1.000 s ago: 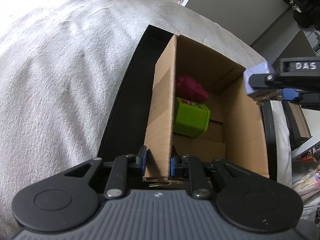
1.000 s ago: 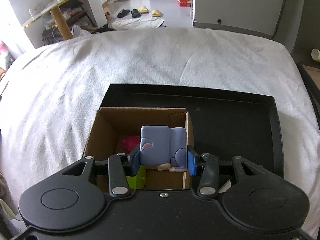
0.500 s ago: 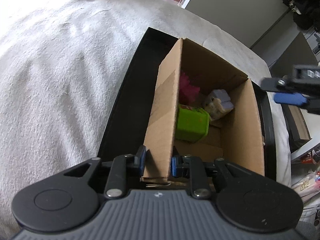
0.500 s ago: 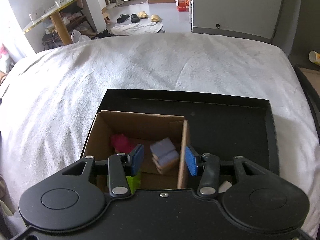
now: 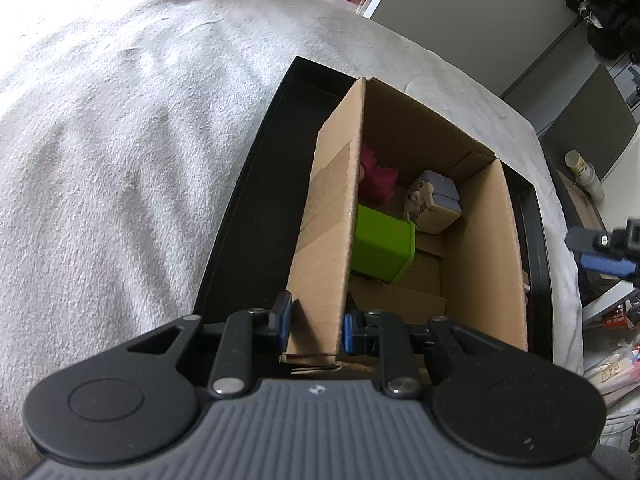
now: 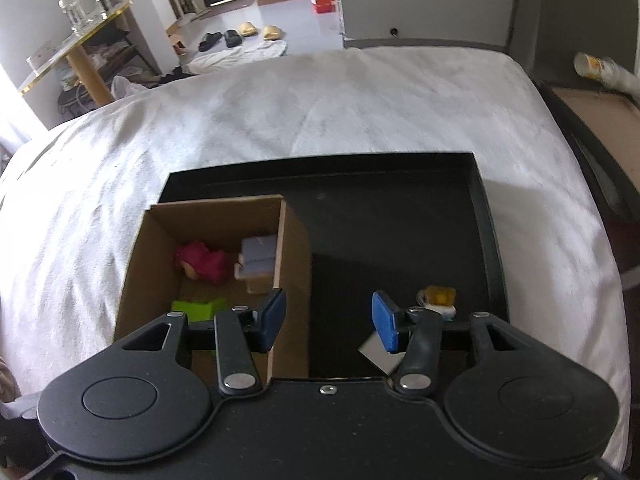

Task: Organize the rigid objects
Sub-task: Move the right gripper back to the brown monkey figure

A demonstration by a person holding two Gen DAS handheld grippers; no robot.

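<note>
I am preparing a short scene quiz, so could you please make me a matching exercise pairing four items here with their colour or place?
Things:
1. box-shaped toy
2. spiky toy
3. block figure
4. cardboard box

Descriptions:
A. magenta
B. stands in the black tray
C. lime green
D. lavender top, lying by the box's right wall

Pairs: 1-C, 2-A, 3-D, 4-B

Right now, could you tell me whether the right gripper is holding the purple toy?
No: the right gripper is opening with nothing between its pads, and the purple toy lies inside the cardboard box.
</note>
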